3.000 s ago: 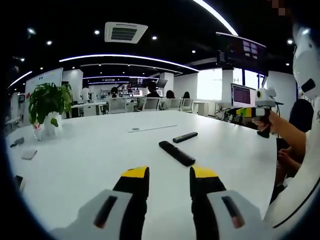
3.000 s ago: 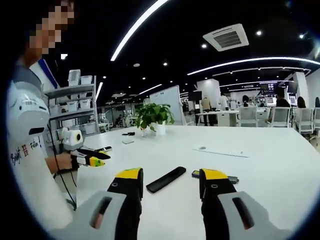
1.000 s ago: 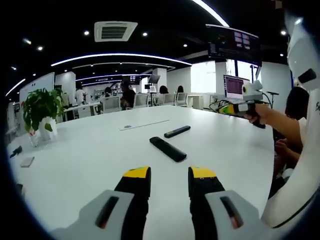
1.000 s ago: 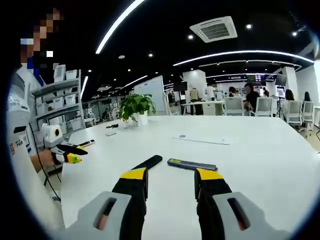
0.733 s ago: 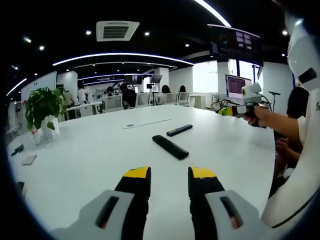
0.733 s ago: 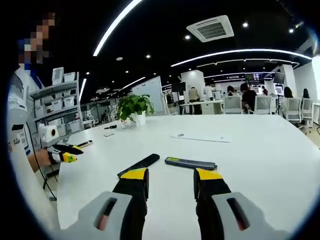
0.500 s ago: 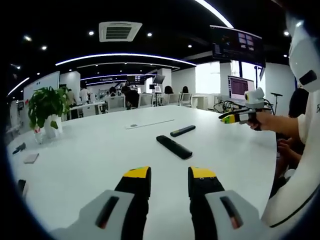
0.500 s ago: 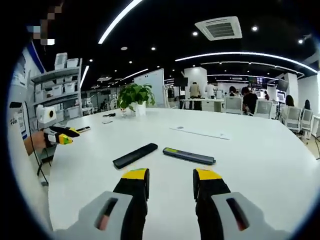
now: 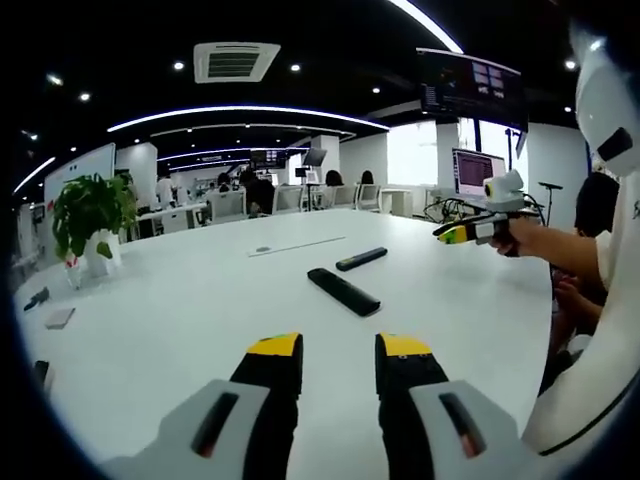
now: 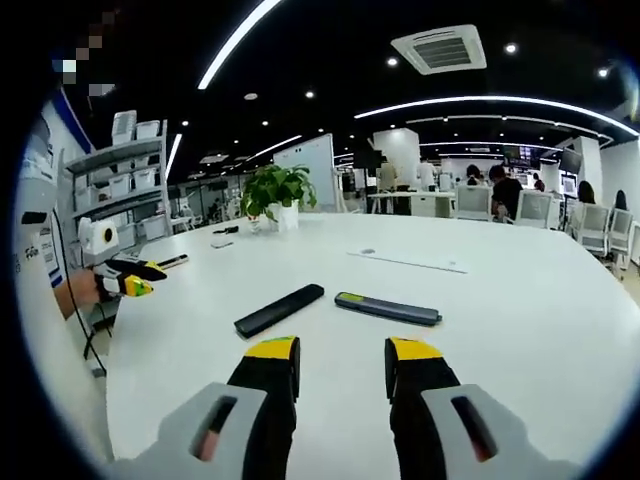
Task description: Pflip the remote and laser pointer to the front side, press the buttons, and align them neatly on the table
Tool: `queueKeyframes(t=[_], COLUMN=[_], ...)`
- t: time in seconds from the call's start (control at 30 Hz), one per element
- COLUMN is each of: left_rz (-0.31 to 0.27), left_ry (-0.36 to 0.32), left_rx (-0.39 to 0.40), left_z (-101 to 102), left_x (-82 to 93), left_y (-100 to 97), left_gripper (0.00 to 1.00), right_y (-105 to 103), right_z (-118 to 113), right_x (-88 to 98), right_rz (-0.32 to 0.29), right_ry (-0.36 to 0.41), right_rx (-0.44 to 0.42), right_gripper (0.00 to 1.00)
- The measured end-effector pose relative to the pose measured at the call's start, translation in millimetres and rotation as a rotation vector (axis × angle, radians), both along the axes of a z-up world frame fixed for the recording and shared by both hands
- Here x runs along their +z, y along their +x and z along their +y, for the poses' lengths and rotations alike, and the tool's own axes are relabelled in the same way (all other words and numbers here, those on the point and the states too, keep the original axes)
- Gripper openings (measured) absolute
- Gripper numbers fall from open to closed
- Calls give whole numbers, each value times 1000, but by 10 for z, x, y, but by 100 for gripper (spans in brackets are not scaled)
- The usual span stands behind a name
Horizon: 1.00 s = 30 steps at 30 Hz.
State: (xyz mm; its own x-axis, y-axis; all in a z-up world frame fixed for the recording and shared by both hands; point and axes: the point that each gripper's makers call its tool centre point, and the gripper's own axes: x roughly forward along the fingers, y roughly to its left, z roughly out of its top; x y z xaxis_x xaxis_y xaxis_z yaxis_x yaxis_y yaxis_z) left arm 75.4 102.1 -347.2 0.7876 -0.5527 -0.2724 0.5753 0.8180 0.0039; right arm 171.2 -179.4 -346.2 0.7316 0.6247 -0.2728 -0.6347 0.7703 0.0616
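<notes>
- White table (image 9: pixel 180 310) spreading across an open-plan office, under ceiling lights.
- Potted plant (image 10: pixel 277 192) standing at the far side of the table.
- Left gripper (image 9: pixel 338 352) held low over the near edge of the table, yellow-tipped jaws a narrow gap apart, gripping nothing; seen also from the right gripper view at the left, in a hand off the table's edge.
- Right gripper (image 10: pixel 341 352) likewise above the table, jaws slightly parted and empty; seen from the left gripper view at the right, held in a hand (image 9: pixel 520 235) out over the table's side.
- Black remote (image 9: pixel 343 291) lying flat on the table ahead of both grippers, buttons not visible.
- Laser pointer (image 10: pixel 388 308), slim and dark with a green end, lying flat just beside the remote, apart from it, at an angle to it.
- Long white strip (image 10: pixel 407 262) lying farther back on the table.
</notes>
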Motion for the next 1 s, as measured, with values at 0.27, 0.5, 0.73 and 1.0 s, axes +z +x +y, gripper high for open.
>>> queueKeyframes(t=[0.27,0.5,0.73,1.0], left_rz=[13,6,7,4], left_ry=[-1,3,10,12], left_rx=[-7,-6,0,3], left_z=[-36,-32,-15,6], left_x=[-47,-19,-26,-4], left_y=[22,51,44,39], left_gripper=[31,31,30,30], right_y=[64,131,212,222], right_z=[-75,-47,-36,-54], right_x=[30,52,32,60], right_rz=[-17,-33,-14,-23], right_ry=[-24,-48,-35,-37], right_rx=[-8,16,19,12], right_gripper=[36,36,36,36])
